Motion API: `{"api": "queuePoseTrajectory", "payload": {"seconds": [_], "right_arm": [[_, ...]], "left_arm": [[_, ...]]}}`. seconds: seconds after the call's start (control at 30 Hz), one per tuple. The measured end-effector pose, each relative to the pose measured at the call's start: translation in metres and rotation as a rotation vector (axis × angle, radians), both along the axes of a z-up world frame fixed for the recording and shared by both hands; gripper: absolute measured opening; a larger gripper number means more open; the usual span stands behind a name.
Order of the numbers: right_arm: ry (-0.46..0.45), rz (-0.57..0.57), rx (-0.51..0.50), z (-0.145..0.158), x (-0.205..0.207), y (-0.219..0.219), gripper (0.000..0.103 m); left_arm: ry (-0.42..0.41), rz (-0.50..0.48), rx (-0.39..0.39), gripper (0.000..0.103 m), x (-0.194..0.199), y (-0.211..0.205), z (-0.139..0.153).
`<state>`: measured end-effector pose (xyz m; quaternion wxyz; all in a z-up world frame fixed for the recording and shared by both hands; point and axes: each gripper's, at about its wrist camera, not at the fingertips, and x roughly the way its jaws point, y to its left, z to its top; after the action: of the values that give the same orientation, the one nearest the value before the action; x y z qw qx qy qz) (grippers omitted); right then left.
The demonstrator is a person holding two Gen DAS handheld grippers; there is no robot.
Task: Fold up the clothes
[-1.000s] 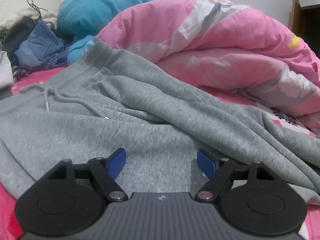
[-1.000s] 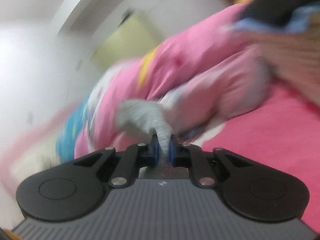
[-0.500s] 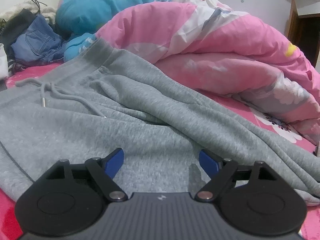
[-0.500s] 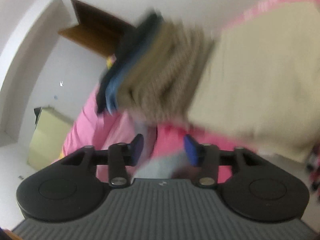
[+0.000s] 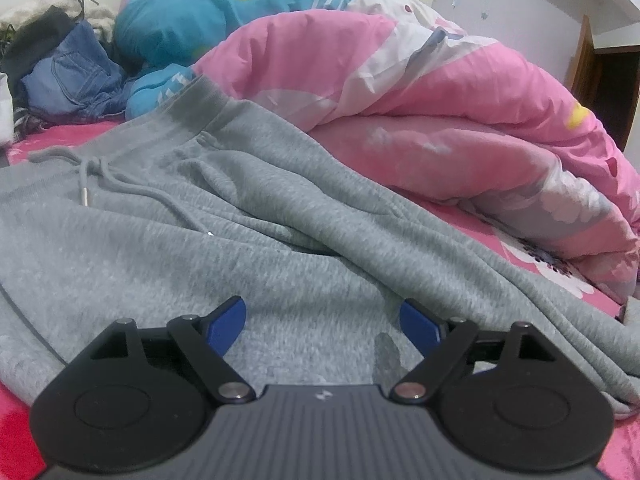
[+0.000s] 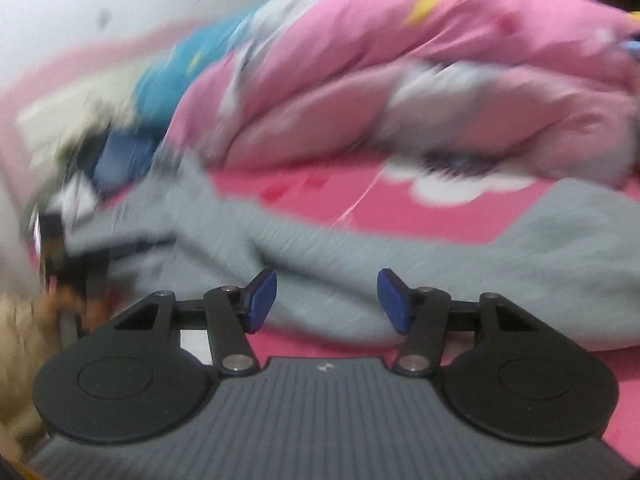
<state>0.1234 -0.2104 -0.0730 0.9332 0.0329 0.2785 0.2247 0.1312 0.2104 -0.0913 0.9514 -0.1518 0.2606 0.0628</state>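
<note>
Now the grey sweatpants (image 5: 248, 216) lie flat on the bed (image 6: 384, 208), just beside the pink quilt (image 5: 440, 112). Left tool (image 5: 322, 320) is wide open over them, grabbing nothing. Right tool (image 6: 327, 300) has just been opening; nothing is between its fingers.

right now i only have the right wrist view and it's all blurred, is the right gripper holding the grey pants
Observer: No. The right gripper has just been opening and its pads are apart with nothing pinched; the grey sweatpants lie beyond them.
Operator: ok where's the waistband, can't find it here
Observer: The left wrist view shows the waistband at the far left end, against the blue pillow.
Operator: and the left gripper
Observer: The left gripper is open over the pants' seat, pinching nothing.
</note>
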Motion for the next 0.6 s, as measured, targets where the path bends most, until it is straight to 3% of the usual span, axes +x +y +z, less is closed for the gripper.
{"api": "queuePoseTrajectory", "payload": {"seconds": [0.1, 0.2, 0.27, 0.43, 0.5, 0.6], "right_arm": [[0.029, 0.059, -0.114, -0.014, -0.003, 0.024, 0.054], [0.01, 0.016, -0.256, -0.022, -0.008, 0.028, 0.053], [-0.02, 0.003, -0.285, -0.021, -0.018, 0.023, 0.053], [-0.185, -0.176, -0.387, -0.004, -0.039, -0.014, 0.055], [-0.236, -0.239, -0.523, -0.009, -0.044, -0.025, 0.071], [-0.237, -0.254, -0.698, -0.028, -0.045, -0.037, 0.081]], "left_arm": [[-0.011, -0.003, -0.01, 0.086, -0.002, 0.002, -0.001], [-0.019, -0.006, -0.021, 0.086, -0.002, 0.003, -0.002], [-0.023, -0.009, -0.022, 0.088, -0.002, 0.003, -0.002], [-0.025, -0.013, -0.021, 0.089, -0.003, 0.003, -0.002], [-0.028, -0.014, -0.025, 0.089, -0.003, 0.003, -0.002], [-0.028, -0.014, -0.022, 0.089, -0.002, 0.003, -0.002]]}}
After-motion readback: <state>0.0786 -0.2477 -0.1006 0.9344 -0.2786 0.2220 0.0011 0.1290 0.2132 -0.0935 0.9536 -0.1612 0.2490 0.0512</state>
